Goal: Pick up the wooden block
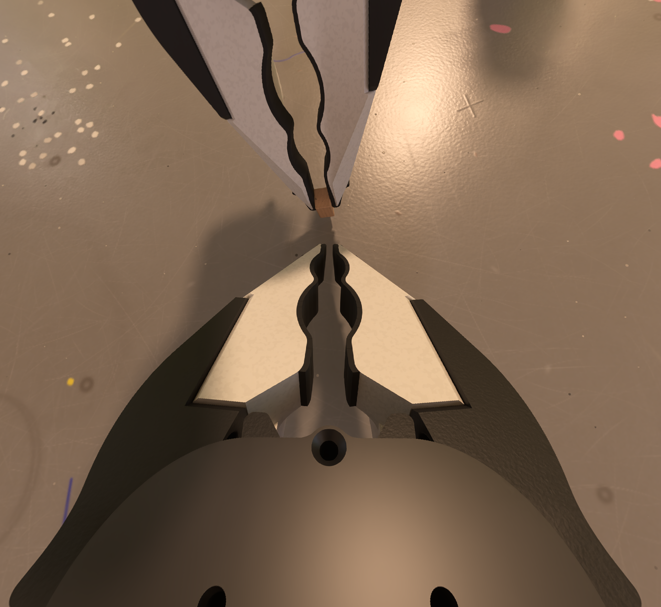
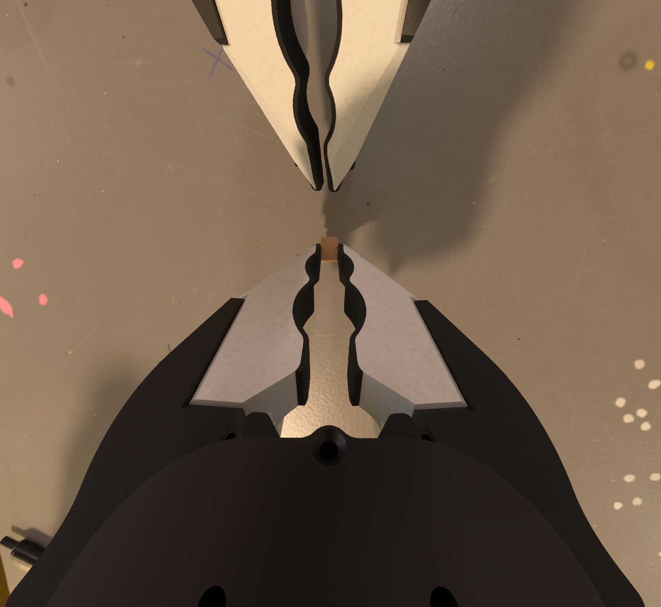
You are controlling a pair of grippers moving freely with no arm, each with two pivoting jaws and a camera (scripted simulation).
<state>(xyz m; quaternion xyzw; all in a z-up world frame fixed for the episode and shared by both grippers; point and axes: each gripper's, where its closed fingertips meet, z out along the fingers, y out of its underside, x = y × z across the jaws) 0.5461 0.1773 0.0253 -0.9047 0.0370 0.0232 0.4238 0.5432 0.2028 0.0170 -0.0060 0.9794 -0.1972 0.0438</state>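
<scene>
Right gripper (image 2: 329,248) pinches the wooden block (image 2: 329,253) at its very fingertips, jaws clenched on the block's two side faces so it can come up off the tabletop (image 2: 107,160). The block's long axis looks to run along the fingers, pointing toward the left gripper (image 1: 329,245). That gripper faces the block, just beside it, jaws nearly closed on nothing.

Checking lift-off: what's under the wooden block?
Under the wooden block, pinched by the right gripper, only bare tabletop and shadow show. Its underside is hidden, so clearance cannot be told. The left gripper is shut and empty.
</scene>
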